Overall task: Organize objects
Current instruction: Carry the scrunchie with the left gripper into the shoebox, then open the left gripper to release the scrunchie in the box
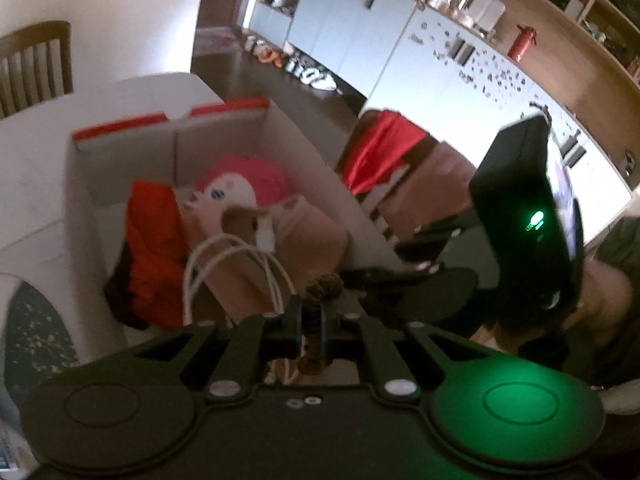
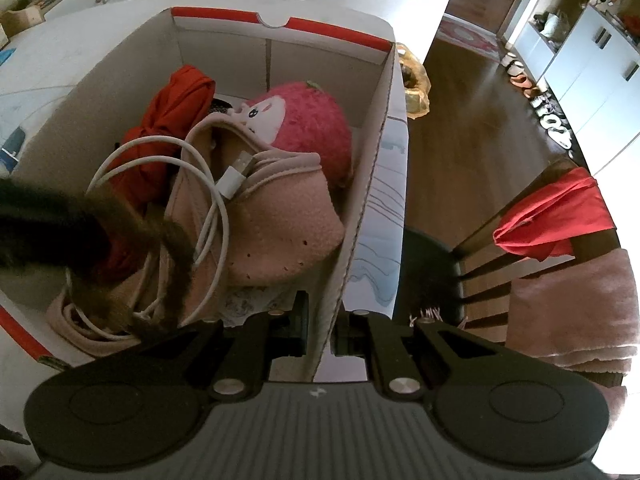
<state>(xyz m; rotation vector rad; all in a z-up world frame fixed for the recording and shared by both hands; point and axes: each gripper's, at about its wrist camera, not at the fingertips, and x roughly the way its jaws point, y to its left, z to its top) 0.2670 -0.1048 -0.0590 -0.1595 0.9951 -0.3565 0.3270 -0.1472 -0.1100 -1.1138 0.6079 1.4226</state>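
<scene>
The step in hand is judged to be the loading of a brown braided cord (image 1: 316,312) into the cardboard box (image 2: 372,184) standing on the counter (image 2: 384,216). The cord is pinched between the pressed-together jaws of the left gripper (image 1: 314,322); in the right wrist view its loose length hangs blurred over the box's left side. The right gripper (image 2: 320,332) is clamped on the box's near wall, which is thereby steadied. Already in the box are a white USB cable (image 2: 216,204), a pink fleece item (image 2: 280,232), a pink plush toy (image 2: 308,120) and a red cloth (image 2: 176,100). The next move is judged to call for the cord being lowered inside the walls and then released, with the box kept held.
</scene>
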